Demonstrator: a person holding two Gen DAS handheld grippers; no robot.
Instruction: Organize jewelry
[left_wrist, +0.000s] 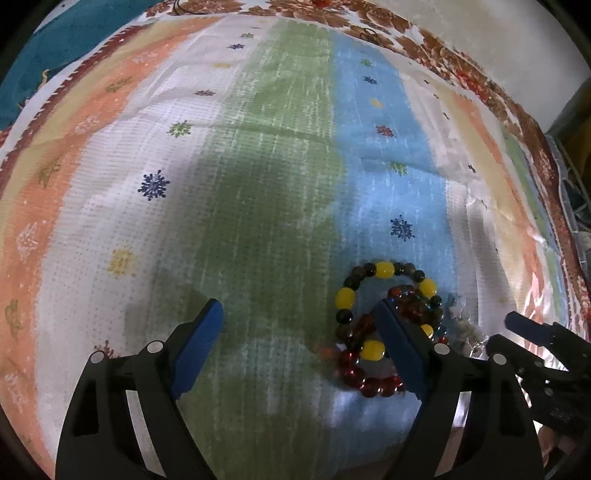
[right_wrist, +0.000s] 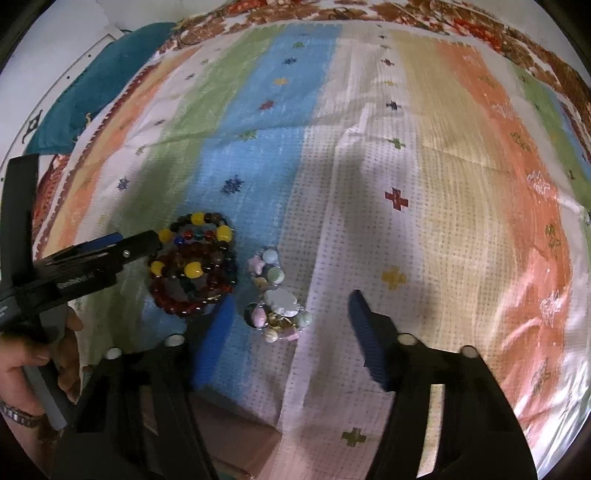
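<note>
A wrinkled woven cloth (left_wrist: 280, 155) in broad stripes of green, blue, white, cream and orange, dotted with small stitched motifs, covers the whole work surface; a brown floral fabric (right_wrist: 424, 14) borders its far edge, and a teal cloth (right_wrist: 99, 85) lies beyond the far left corner.

On the blue stripe lies a heap of beaded bracelets. Uppermost is a ring of large yellow oval beads alternating with dark round beads (left_wrist: 384, 295), resting on a pile of translucent dark red glass bead bracelets (left_wrist: 365, 373) with a few blue and teal beads mixed in. In the right wrist view the same yellow-and-dark ring (right_wrist: 195, 243) and red pile (right_wrist: 192, 288) sit left of centre. Just beside them, to their right and apart from them, is a smaller cluster of pale pastel beads in pink, mint and pearl white with a flat white scalloped piece (right_wrist: 275, 295), lying where the blue stripe meets the white.

The left gripper (left_wrist: 301, 341), black with blue pads, has its jaws spread wide and holds nothing; its right finger (left_wrist: 399, 354) overlaps the bracelet heap, though contact cannot be judged. The right gripper (right_wrist: 291, 332) is likewise wide open and empty, its fingers straddling the pastel cluster from the near side.
</note>
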